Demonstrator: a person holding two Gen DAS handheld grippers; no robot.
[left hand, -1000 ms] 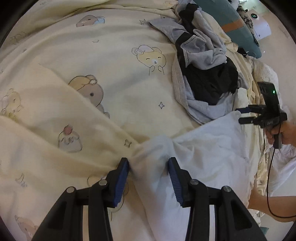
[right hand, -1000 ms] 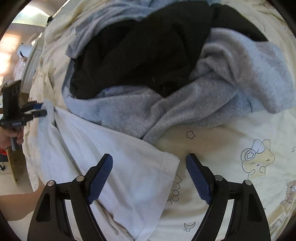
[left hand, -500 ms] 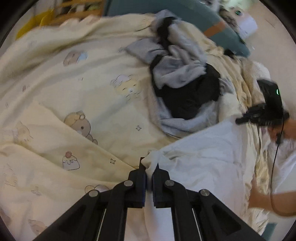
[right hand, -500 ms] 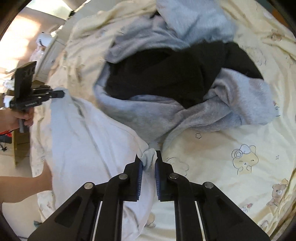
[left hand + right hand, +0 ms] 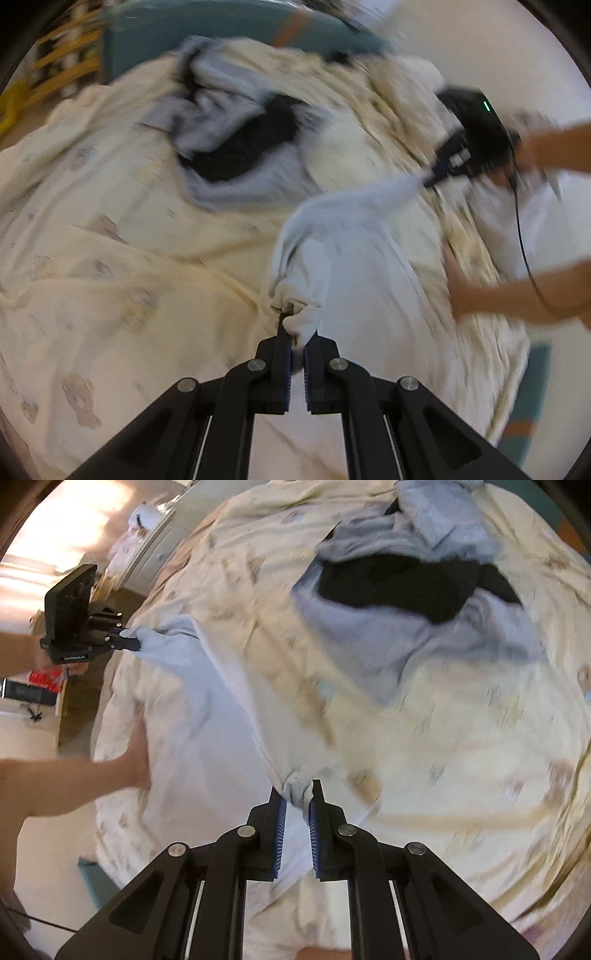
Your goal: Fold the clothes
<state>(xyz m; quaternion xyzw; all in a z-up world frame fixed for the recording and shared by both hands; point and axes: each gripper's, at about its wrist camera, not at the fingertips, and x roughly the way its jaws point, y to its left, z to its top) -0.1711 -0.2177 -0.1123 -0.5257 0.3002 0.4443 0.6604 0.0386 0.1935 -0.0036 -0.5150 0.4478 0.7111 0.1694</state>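
Observation:
A white garment (image 5: 351,258) lies stretched over the cream bear-print sheet (image 5: 110,258). My left gripper (image 5: 297,334) is shut on one bunched corner of it. The right gripper (image 5: 430,181), seen at the right of the left wrist view, pinches the far corner. In the right wrist view the white garment (image 5: 192,716) runs from my right gripper (image 5: 297,799), shut on a bunched corner, to the left gripper (image 5: 131,642) at the left. The cloth is taut between the two grippers. Both views are blurred by motion.
A heap of grey and black clothes (image 5: 236,147) (image 5: 406,602) lies on the bed beyond the garment. A bare limb of the person (image 5: 517,295) (image 5: 74,782) presses against the bed edge. A teal headboard (image 5: 221,33) stands behind.
Both grippers went from open around the garment's corners to shut on them. They have since risen and drawn the garment away from the clothes heap, pulling it taut.

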